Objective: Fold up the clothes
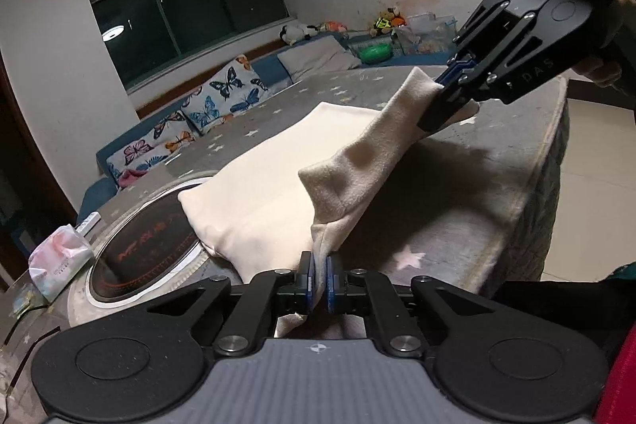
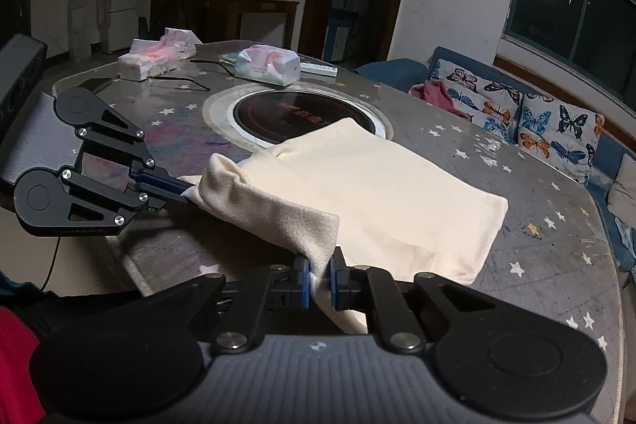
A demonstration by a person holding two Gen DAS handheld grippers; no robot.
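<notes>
Both grippers, left and right, have jaws closed on the cloth, whose near edge is lifted off the surface; carry it forward evenly, keeping it taut.

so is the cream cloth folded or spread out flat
Partly folded: the cream cloth lies doubled on the table, one edge lifted by both grippers.
</notes>
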